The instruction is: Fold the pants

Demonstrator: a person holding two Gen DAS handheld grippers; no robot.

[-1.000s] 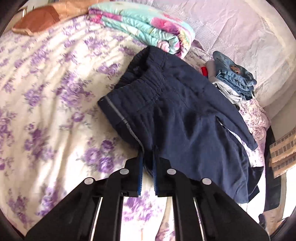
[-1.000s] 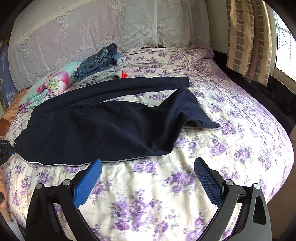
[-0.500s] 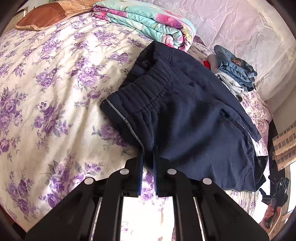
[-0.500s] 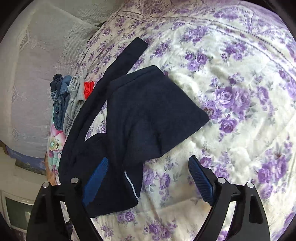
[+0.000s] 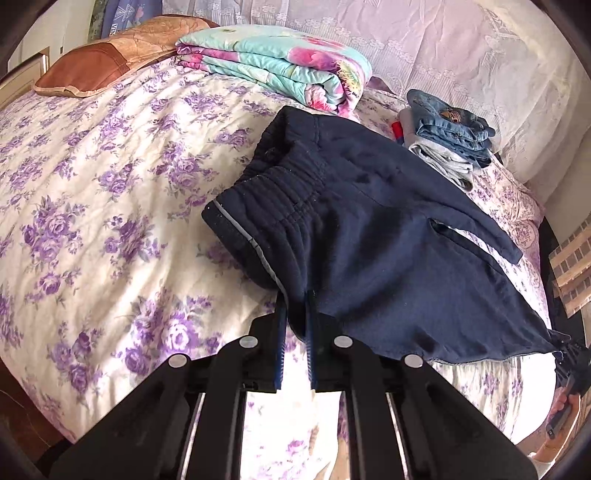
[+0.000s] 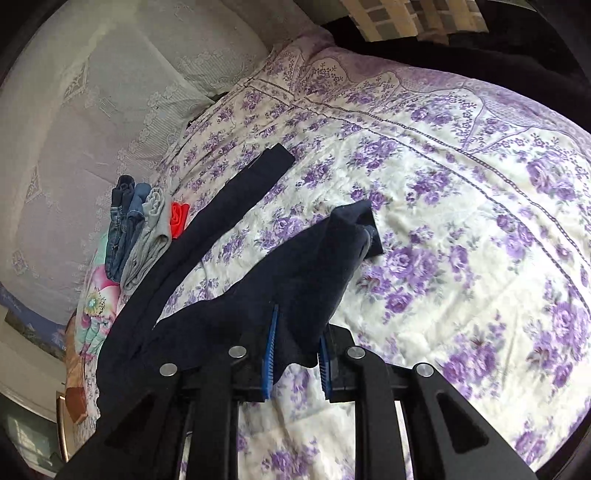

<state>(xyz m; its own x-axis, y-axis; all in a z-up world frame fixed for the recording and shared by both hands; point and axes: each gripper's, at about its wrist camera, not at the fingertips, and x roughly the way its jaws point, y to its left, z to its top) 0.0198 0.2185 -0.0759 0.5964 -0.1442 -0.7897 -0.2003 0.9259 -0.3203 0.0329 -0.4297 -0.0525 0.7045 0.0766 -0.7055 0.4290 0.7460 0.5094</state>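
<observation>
Dark navy pants lie across a bed with a purple-flowered cover. My left gripper is shut on the pants' near edge just below the gathered waistband, and the cloth rises into its fingers. My right gripper is shut on the near edge of one pant leg, which is lifted and bunched. The other leg lies flat and stretches toward the headboard. In the left wrist view the right gripper shows at the far right edge, holding the pants' stretched corner.
A folded floral quilt and a brown pillow lie at the head of the bed. A stack of folded jeans and grey clothes with a red item sits near the lace headboard cover. A curtain hangs beyond the bed.
My right gripper went from open above the bed to shut on the near pant leg, lifting it. My left gripper stays shut on the waist edge, and its view has drawn back slightly.
</observation>
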